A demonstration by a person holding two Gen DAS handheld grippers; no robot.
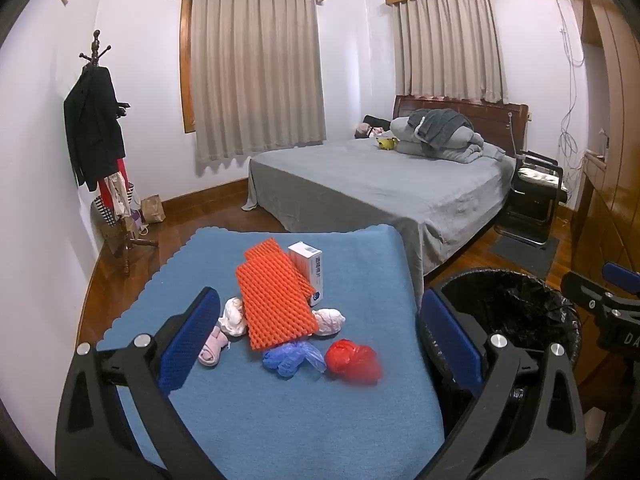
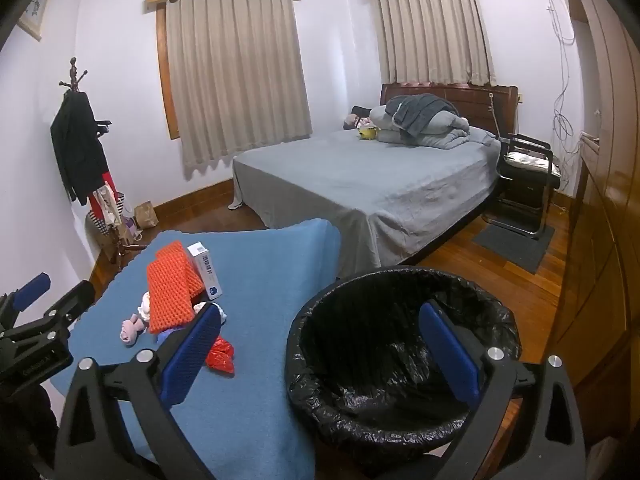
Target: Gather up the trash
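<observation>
Bedroom, wood floor, pale walls, two curtained windows, bed (image 1: 380, 188) with a grey sheet and a heap of bedding at the headboard, coat rack (image 1: 100, 136) in the left corner, black chair (image 1: 536, 196) by the bed. In front: tabletop (image 1: 280, 408) under a blue cloth, trash piled near its middle. Orange foam sheet (image 1: 276, 300) lies on top of the pile, white medicine box (image 1: 310, 272) leaning against its far right edge. White crumpled wad (image 1: 234, 316) just left of the foam, another white wad (image 1: 330, 320) just right of it, partly tucked under. Pink scrap (image 1: 212, 346) at the near left, blue plastic bag (image 1: 292, 358) at the foam's near edge, red plastic bag (image 1: 352, 360) just right of the blue one, about touching. Bin (image 2: 400, 344) with a black liner sits right of the tabletop, close to its edge; no trash visible in the part of the liner that shows. Left gripper (image 1: 320, 344) hovers over the tabletop tilted down toward the pile, jaws wide apart, nothing between the pads; pink scrap looks just beside the left pad, contact unclear. Right gripper (image 2: 320, 348) hovers over the bin's near rim, jaws wide apart too, holding nothing; its left finger overlaps the blue and red bags in the right wrist view. Each gripper shows at the edge of the other's view.
</observation>
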